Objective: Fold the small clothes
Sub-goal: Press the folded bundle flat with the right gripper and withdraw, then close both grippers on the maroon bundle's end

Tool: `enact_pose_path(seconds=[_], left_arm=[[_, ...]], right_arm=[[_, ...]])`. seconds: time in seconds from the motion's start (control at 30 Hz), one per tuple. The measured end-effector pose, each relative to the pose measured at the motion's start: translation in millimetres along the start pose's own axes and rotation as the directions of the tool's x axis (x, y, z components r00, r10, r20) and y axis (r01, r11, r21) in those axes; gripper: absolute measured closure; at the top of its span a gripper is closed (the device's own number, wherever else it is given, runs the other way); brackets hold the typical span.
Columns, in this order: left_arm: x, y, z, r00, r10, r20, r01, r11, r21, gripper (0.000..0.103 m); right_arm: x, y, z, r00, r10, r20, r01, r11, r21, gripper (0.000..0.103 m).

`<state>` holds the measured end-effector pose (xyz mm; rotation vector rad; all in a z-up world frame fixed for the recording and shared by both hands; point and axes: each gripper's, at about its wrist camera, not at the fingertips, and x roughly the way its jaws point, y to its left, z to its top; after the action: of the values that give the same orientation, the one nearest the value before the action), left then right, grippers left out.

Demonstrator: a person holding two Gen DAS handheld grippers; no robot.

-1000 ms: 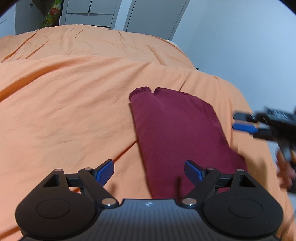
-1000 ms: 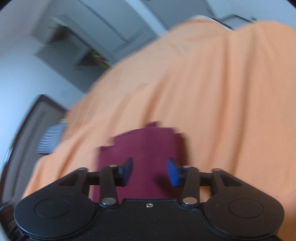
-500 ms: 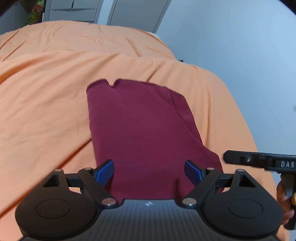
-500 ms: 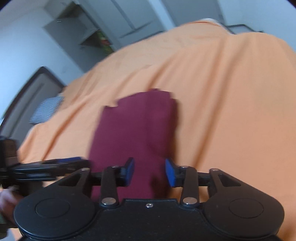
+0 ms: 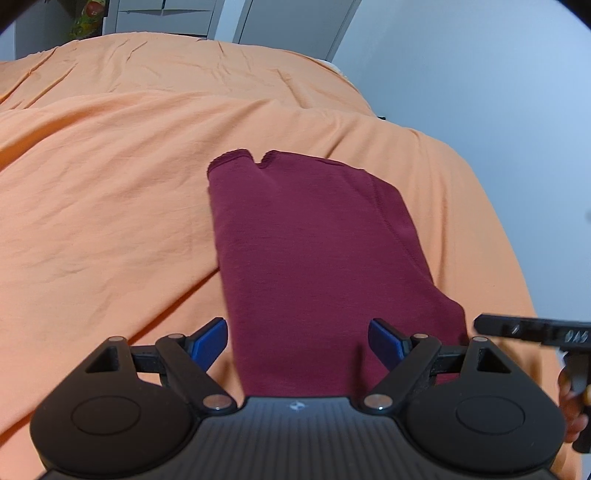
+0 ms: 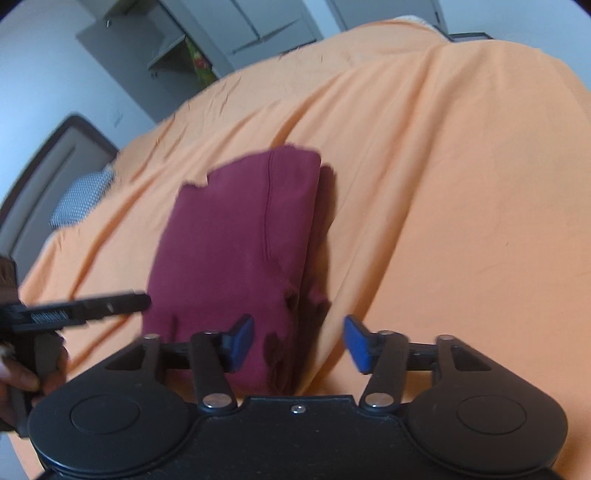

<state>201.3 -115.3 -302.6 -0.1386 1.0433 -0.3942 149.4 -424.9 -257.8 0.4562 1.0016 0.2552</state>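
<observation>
We see the maroon garment (image 5: 314,258) folded lengthwise on the orange bedspread (image 5: 110,206); our left gripper (image 5: 297,338) and right gripper (image 6: 299,341) hover spread at its near end, so a crosswise fold likely remains.

Folded garment (image 5: 314,258) flat on bedspread (image 5: 110,203), cupboards (image 5: 162,14) beyond the bed's far edge.

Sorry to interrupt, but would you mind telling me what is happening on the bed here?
A person holds a claw in each hand over a maroon garment, folded into a long strip on the orange bedsheet. The left claw and right claw are both open at its near end, gripping nothing.
</observation>
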Motion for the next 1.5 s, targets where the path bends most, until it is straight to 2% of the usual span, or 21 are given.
enact_pose_path(seconds=[0.2, 0.57, 0.87, 1.07, 1.23, 1.37, 1.43, 1.5], left_arm=[[5, 6, 2, 1.000, 0.016, -0.012, -0.016, 1.000, 0.003, 0.016], [20, 18, 6, 1.000, 0.013, -0.026, -0.013, 1.000, -0.011, 0.016], [38, 21, 14, 0.999, -0.013, -0.040, 0.012, 1.000, -0.018, 0.016], [54, 25, 24, 0.997, -0.048, -0.063, 0.046, 0.999, -0.026, 0.016], [73, 37, 33, 0.990, -0.114, -0.088, 0.105, 0.989, -0.100, 0.016], [78, 48, 31, 0.974, -0.204, -0.094, 0.185, 0.967, -0.174, 0.016], [76, 51, 28, 0.968, -0.234, -0.093, 0.214, 0.960, -0.180, 0.018], [74, 50, 28, 0.971, -0.222, -0.090, 0.206, 0.964, -0.166, 0.021]], right_arm=[[5, -6, 13, 0.998, 0.037, 0.048, -0.039, 0.998, 0.040, 0.034], [31, -5, 27, 0.996, 0.085, 0.023, -0.086, 0.996, 0.018, 0.030], [58, -16, 44, 0.988, 0.156, 0.018, -0.157, 0.984, 0.081, 0.029], [85, -26, 47, 0.981, 0.195, -0.021, -0.190, 0.970, 0.153, 0.030], [104, -35, 51, 0.965, 0.259, -0.033, -0.245, 0.942, 0.230, 0.030], [113, -42, 46, 0.933, 0.352, -0.073, -0.319, 0.904, 0.283, 0.032], [110, -44, 41, 0.920, 0.382, -0.088, -0.345, 0.896, 0.278, 0.037], [107, -49, 36, 0.915, 0.394, -0.093, -0.352, 0.888, 0.297, 0.044]])
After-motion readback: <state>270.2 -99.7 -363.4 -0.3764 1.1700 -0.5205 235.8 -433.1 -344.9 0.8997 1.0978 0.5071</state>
